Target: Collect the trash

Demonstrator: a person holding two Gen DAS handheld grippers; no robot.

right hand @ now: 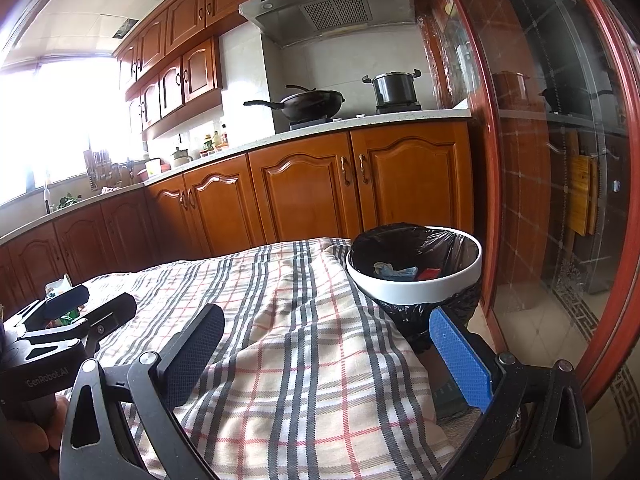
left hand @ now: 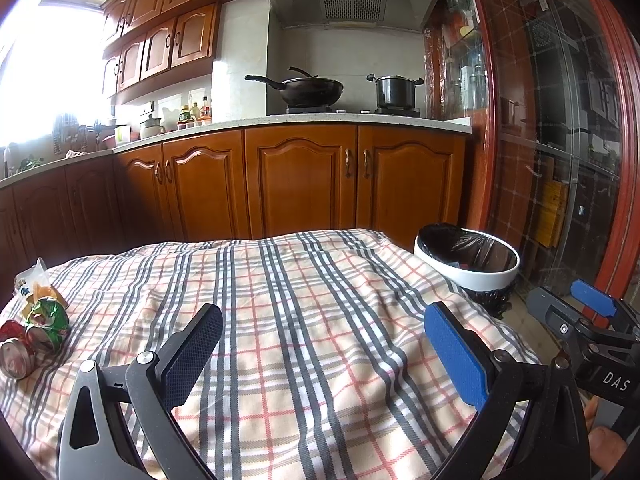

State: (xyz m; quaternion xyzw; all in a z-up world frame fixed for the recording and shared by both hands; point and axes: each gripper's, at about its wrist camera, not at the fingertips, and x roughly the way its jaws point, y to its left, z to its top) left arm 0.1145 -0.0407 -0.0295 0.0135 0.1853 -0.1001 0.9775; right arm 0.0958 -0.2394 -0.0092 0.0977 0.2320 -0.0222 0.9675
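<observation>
On the plaid-covered table [left hand: 320, 280], at its far left, lie a crushed green can [left hand: 46, 318], a red and silver can [left hand: 16, 354] and a clear wrapper [left hand: 34, 280]. My left gripper [left hand: 324, 344] stands open over the cloth to the right of them, holding nothing. My right gripper [right hand: 328, 344] is open and empty at the table's right edge. Just beyond it is the white bin [right hand: 400, 288] with a black liner, which holds a few scraps. In the right wrist view the left gripper [right hand: 92, 300] partly hides the green can [right hand: 70, 314].
Wooden cabinets [left hand: 300, 184] and a counter run behind the table, with a wok [left hand: 312, 90] and a pot [left hand: 394, 90] on the stove. A glass door in a red frame [right hand: 560, 160] stands to the right. The bin [left hand: 468, 276] sits on the tiled floor beside the table.
</observation>
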